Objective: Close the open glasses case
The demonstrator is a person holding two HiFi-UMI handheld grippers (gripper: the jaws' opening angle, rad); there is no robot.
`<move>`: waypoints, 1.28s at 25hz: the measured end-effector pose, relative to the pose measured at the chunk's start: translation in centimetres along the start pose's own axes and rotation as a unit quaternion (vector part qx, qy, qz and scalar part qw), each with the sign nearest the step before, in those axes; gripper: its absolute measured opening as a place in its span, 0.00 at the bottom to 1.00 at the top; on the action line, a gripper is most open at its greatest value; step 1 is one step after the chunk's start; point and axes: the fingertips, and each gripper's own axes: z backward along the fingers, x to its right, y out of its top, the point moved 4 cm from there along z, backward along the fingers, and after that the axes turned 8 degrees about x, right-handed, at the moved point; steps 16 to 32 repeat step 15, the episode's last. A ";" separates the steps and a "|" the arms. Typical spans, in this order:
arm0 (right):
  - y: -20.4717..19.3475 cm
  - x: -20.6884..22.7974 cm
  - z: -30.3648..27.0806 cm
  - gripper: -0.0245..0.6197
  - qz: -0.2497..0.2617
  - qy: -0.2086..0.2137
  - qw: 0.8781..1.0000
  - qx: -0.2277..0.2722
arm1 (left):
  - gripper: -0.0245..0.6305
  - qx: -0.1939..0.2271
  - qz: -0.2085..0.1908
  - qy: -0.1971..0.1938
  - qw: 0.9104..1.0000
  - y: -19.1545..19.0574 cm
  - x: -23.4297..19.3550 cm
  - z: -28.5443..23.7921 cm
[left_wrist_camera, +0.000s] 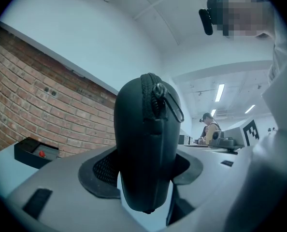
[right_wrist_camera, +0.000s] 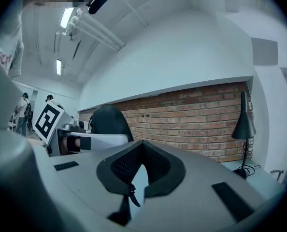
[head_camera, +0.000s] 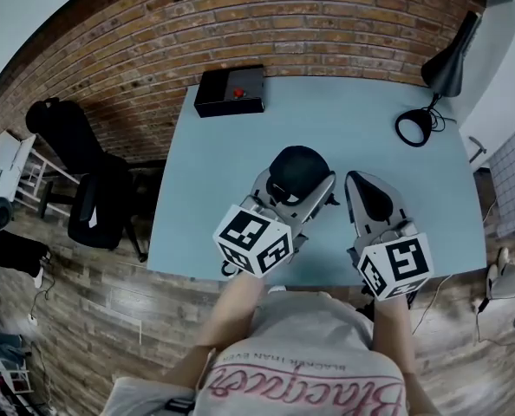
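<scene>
Two grippers, one in each of your hands. Your left gripper was clenched on the one glasses case, which was black and stood upright between the pads. Its zip seam and pull faced the camera, and the halves were together. Your right gripper had its jaws closed tip to tip on nothing, just right of the case and apart from it.

In the head view the case sat at centre frame, over the lower part of the one pale blue table.

- Upper left of the table: one black box with a red button.
- Upper right: one black desk lamp.
- Left of the frame: one black chair.
</scene>
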 end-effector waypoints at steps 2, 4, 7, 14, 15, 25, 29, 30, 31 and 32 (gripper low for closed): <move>0.0 0.1 0.0 0.07 -0.001 -0.002 1.000 0.000 | 0.43 0.002 -0.016 -0.005 1.000 0.1 0.2 -0.1; 0.0 0.1 0.0 0.07 -0.004 -0.006 1.000 -0.002 | 0.43 0.003 -0.029 -0.008 1.000 0.3 0.4 -0.3; 0.0 0.2 0.1 0.07 -0.001 -0.003 1.000 -0.002 | 0.43 0.008 -0.036 -0.012 0.999 0.5 0.7 -0.4; 0.0 0.5 0.4 0.07 0.003 -0.002 1.000 -0.006 | 0.43 0.011 -0.033 -0.018 0.999 0.7 1.3 -0.6; 0.0 0.6 0.4 0.07 0.003 -0.002 1.000 -0.006 | 0.43 0.012 -0.034 -0.018 0.999 0.7 1.5 -0.6; 0.0 0.6 0.4 0.07 0.003 -0.002 1.000 -0.006 | 0.43 0.012 -0.034 -0.018 0.999 0.7 1.5 -0.6; 0.0 0.6 0.4 0.07 0.003 -0.002 1.000 -0.006 | 0.43 0.012 -0.034 -0.018 0.999 0.7 1.5 -0.6; 0.0 0.6 0.4 0.07 0.003 -0.002 1.000 -0.006 | 0.43 0.012 -0.034 -0.018 0.999 0.7 1.5 -0.6; 0.0 0.6 0.4 0.07 0.003 -0.002 1.000 -0.006 | 0.43 0.012 -0.034 -0.018 0.999 0.7 1.5 -0.6; 0.0 0.6 0.4 0.07 0.003 -0.002 1.000 -0.006 | 0.43 0.012 -0.034 -0.018 0.999 0.7 1.5 -0.6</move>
